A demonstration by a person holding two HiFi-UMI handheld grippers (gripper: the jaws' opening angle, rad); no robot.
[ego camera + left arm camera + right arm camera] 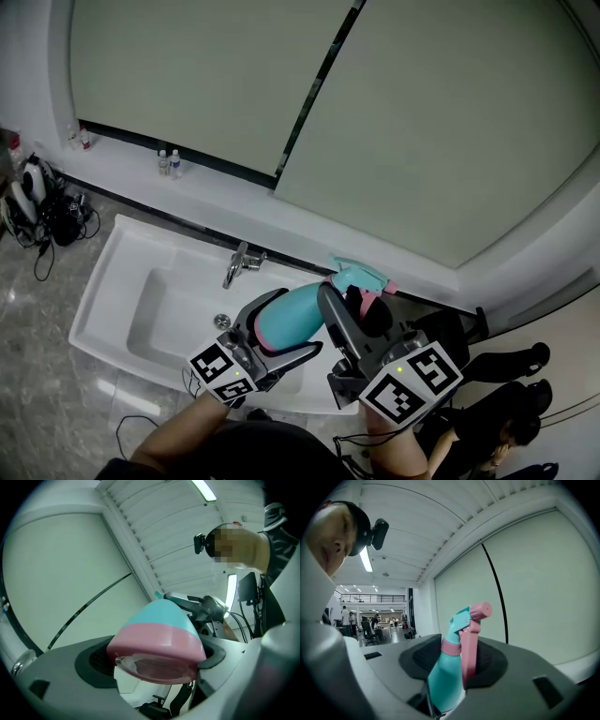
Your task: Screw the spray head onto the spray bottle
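Spray bottle (286, 319) is above the sink (103, 281), long axis running base-to-head from L claw (300, 320) to R claw (352, 305). L claw clenched on pink base; R claw grips spray head (361, 277), so it's nearer for twisting.

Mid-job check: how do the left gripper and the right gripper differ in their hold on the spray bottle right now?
The left gripper is closed on the spray bottle at its wide, pink-banded base end. The right gripper is closed at the narrow top, around the spray head by its pink trigger. In the head view the left gripper reaches in from lower left, the right gripper from lower right. Both clamp the same bottle.
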